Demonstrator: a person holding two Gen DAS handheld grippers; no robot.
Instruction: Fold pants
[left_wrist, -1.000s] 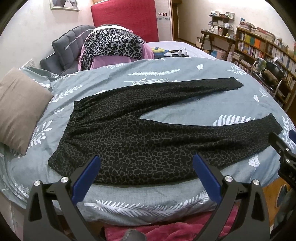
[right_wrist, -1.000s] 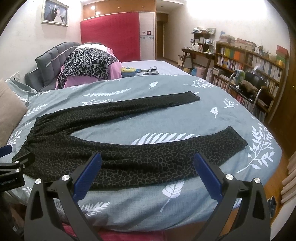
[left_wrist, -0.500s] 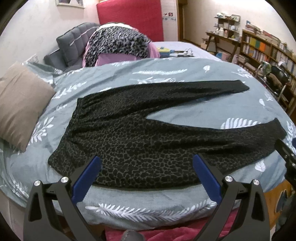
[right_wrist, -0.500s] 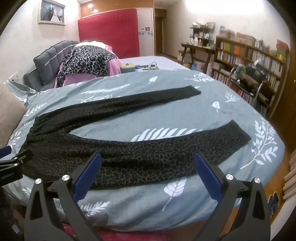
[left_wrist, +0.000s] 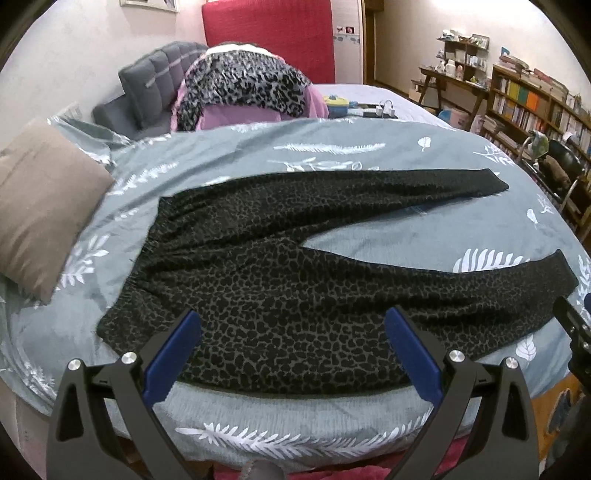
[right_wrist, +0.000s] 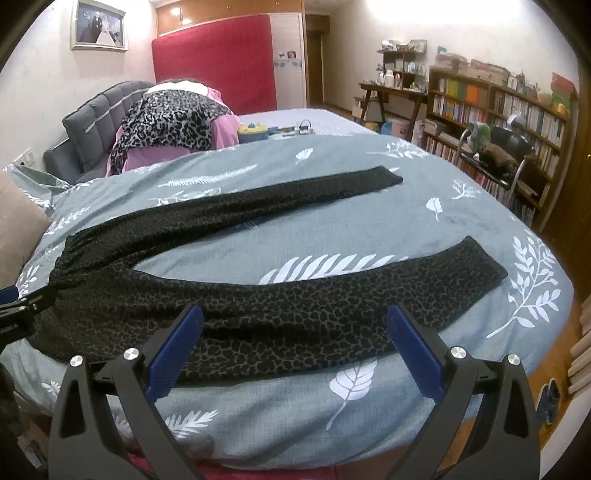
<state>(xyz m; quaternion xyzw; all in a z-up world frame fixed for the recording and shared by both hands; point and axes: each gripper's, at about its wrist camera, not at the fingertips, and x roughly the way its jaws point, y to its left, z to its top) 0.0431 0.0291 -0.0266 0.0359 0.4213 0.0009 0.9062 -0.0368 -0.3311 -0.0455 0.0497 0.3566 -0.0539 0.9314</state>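
Observation:
Dark leopard-print pants (left_wrist: 280, 280) lie flat on the grey leaf-print bedspread (left_wrist: 369, 155), waistband to the left, both legs spread apart toward the right. They also show in the right wrist view (right_wrist: 280, 314). My left gripper (left_wrist: 291, 332) is open and empty, hovering over the near edge of the seat part. My right gripper (right_wrist: 293, 332) is open and empty above the near leg. The right gripper's tip shows at the right edge of the left wrist view (left_wrist: 570, 325); the left gripper's tip shows at the left edge of the right wrist view (right_wrist: 26, 308).
A tan pillow (left_wrist: 40, 206) lies at the bed's left. A leopard and pink bedding pile (left_wrist: 243, 88) sits behind, by a grey headboard (left_wrist: 155, 85). Bookshelves (right_wrist: 498, 107) and a chair (right_wrist: 506, 151) stand at the right. Red fabric (left_wrist: 332, 472) lies below the bed's near edge.
Both grippers have moved forward, closer to the pants. The pants have not moved. Both stay open.

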